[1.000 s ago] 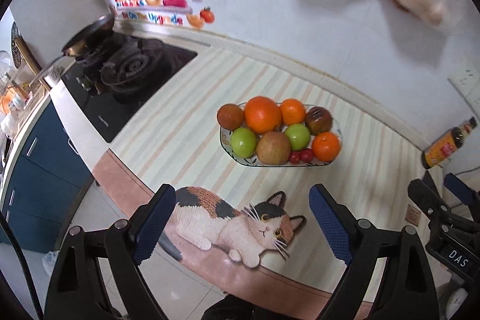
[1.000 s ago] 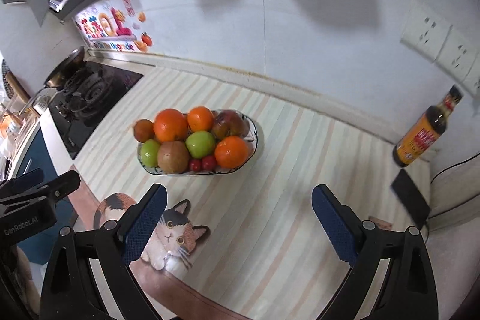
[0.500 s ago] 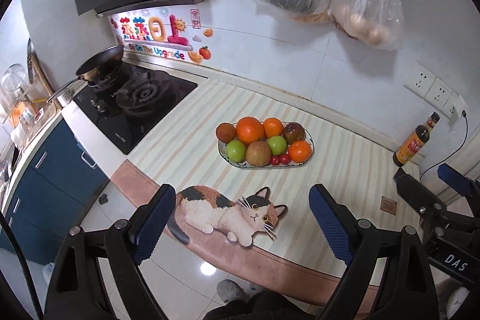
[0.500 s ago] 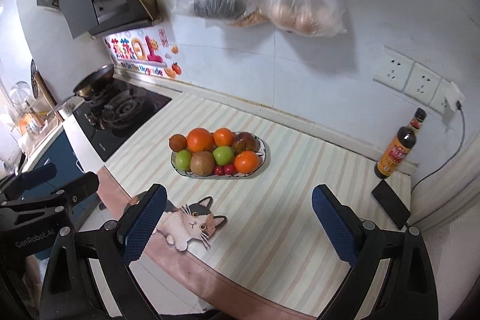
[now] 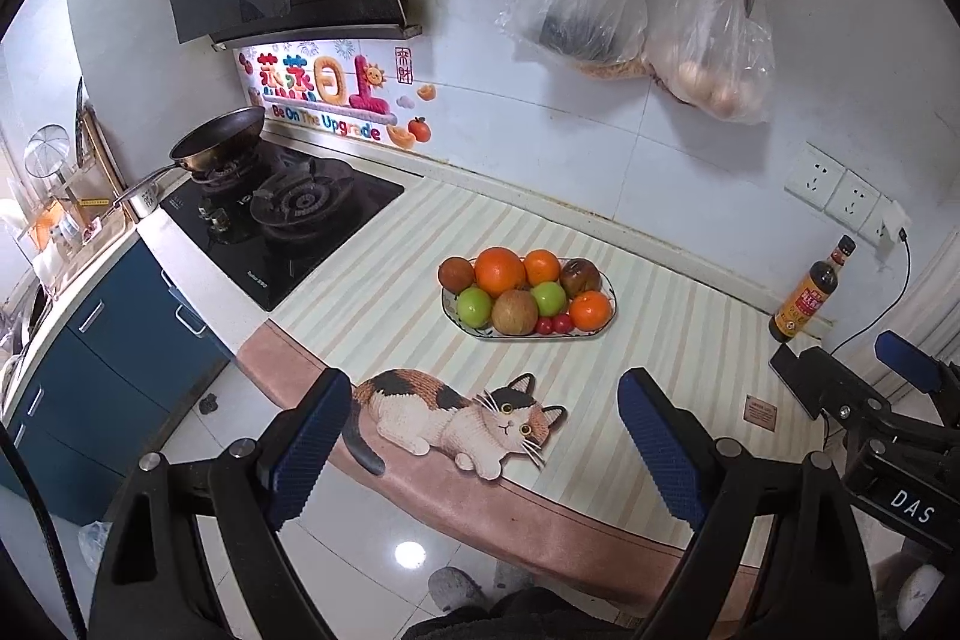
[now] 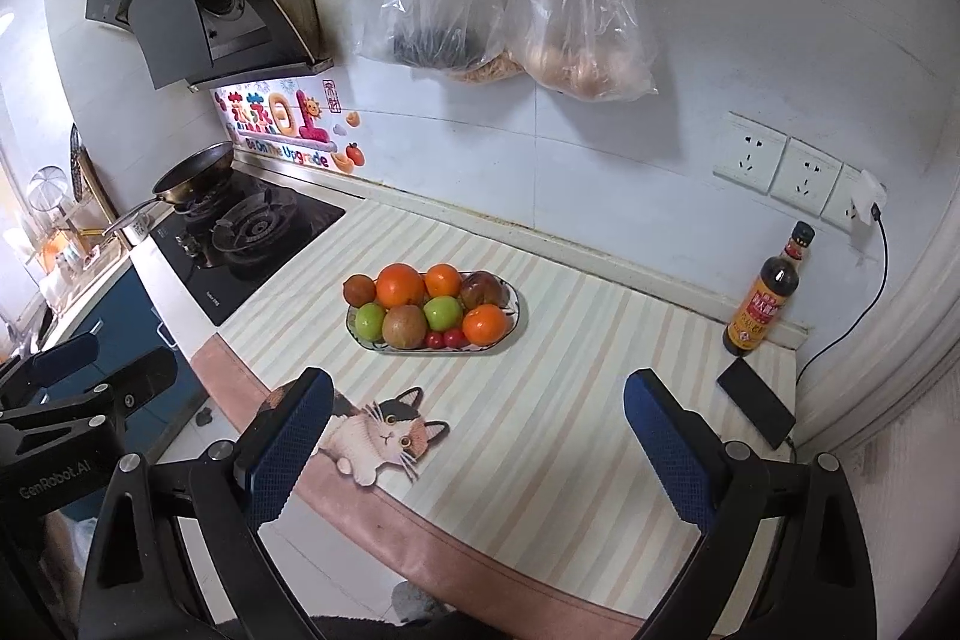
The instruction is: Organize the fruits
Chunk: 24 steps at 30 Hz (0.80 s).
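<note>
**Fruit all in dish, both grippers idle**

L wrist: left gripper [image 5: 483, 436] wide open, empty, held back off the counter [image 5: 690, 340]. Fruit [image 5: 528, 289] piled in the dish [image 5: 609, 295], mid-counter.

R wrist: right gripper [image 6: 477, 436] also wide open, empty. Looks like start or end; any next move = reach in to the dish.

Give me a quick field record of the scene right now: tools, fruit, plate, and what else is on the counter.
left tool: open, empty, back from the counter edge
right tool: open, empty, back from the counter edge
plate: oval, on the striped mat
fruit: three oranges, two green apples, brownish fruit, small red ones at the front
bottle: upright by the wall, far right
phone: flat, near the bottle
stove: left, with a pan
</note>
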Motion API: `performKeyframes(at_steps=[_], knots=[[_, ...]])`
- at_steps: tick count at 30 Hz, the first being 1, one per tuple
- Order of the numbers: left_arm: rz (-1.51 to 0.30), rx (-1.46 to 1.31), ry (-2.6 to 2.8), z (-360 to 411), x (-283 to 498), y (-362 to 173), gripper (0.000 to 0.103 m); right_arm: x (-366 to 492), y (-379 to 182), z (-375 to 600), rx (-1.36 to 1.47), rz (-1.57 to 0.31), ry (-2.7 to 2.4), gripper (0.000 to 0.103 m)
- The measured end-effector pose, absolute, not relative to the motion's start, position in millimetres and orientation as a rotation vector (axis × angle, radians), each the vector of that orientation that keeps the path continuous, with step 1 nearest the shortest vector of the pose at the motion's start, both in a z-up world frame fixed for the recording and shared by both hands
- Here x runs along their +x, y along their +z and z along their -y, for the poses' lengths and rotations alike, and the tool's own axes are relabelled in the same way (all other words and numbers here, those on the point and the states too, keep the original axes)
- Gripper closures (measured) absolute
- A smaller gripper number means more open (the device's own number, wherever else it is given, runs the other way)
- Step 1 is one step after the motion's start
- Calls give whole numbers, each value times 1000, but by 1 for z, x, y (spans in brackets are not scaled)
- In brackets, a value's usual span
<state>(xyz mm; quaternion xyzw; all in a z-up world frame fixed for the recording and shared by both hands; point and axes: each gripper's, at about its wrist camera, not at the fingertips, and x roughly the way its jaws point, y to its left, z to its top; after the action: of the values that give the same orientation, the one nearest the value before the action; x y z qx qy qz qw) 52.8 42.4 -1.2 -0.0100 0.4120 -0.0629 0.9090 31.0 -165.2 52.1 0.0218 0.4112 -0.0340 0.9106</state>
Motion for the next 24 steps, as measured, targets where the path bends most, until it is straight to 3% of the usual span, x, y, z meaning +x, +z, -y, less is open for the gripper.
performKeyframes(at_steps=[10, 13, 24], knots=[[-843, -11, -97, -40, 63, -14, 12, 37, 46, 166, 38, -842, -57, 1], [-850, -8, -82, -38, 76, -23, 0, 48, 37, 166, 23, -826, -67, 0], [-873, 13, -32, -32, 117, -54, 0, 105, -1, 179, 21, -842, -104, 0]])
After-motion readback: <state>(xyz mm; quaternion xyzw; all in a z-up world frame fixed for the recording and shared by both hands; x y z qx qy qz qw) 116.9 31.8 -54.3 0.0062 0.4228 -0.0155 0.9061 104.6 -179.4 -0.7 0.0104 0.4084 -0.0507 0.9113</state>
